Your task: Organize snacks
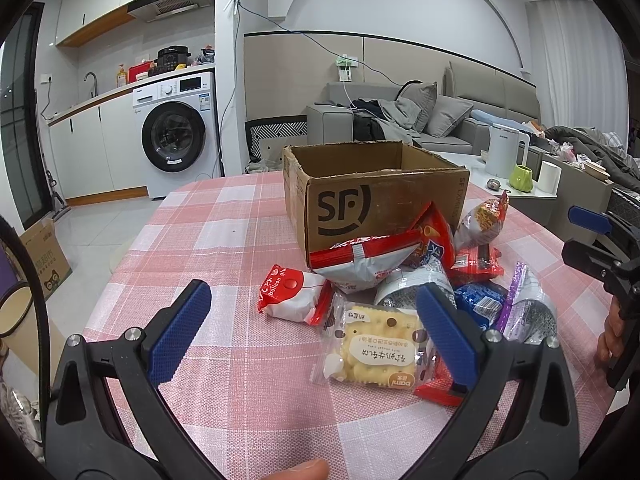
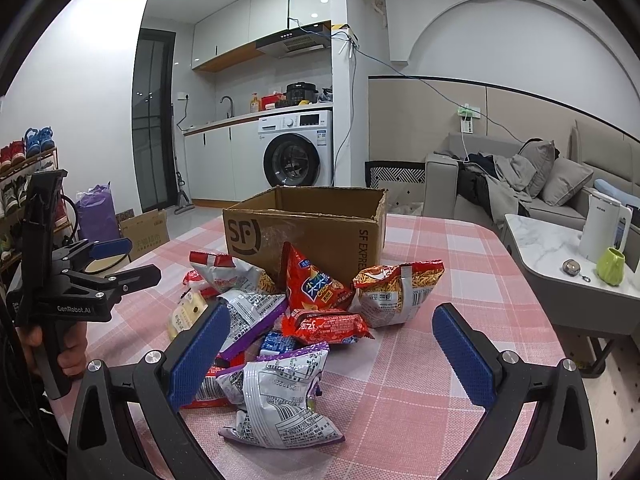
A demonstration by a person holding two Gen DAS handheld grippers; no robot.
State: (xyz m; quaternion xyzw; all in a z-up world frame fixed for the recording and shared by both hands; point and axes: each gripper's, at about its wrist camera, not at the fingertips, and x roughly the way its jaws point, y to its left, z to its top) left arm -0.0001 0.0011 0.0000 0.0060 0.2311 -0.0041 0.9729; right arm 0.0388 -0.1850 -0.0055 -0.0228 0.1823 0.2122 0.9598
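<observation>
A pile of snack packets lies on the pink checked tablecloth [image 1: 224, 240] in front of an open cardboard SF box [image 1: 360, 200], which also shows in the right wrist view [image 2: 304, 232]. My left gripper [image 1: 316, 320] is open, just above a yellow cracker packet [image 1: 376, 354] and beside a red-and-white packet [image 1: 292, 298]. My right gripper [image 2: 332, 344] is open and empty, over a silver-and-purple packet [image 2: 280, 396]. A red chip bag [image 2: 312, 280] and a noodle-snack bag [image 2: 396, 292] lean near the box. The box's inside is hidden.
A marble side table [image 2: 560, 256] with a white kettle [image 2: 604, 224] and green cup [image 2: 610, 266] stands right of the table. A sofa [image 2: 520, 184] lies behind. A small cardboard box [image 2: 144, 232] sits on the floor at the left.
</observation>
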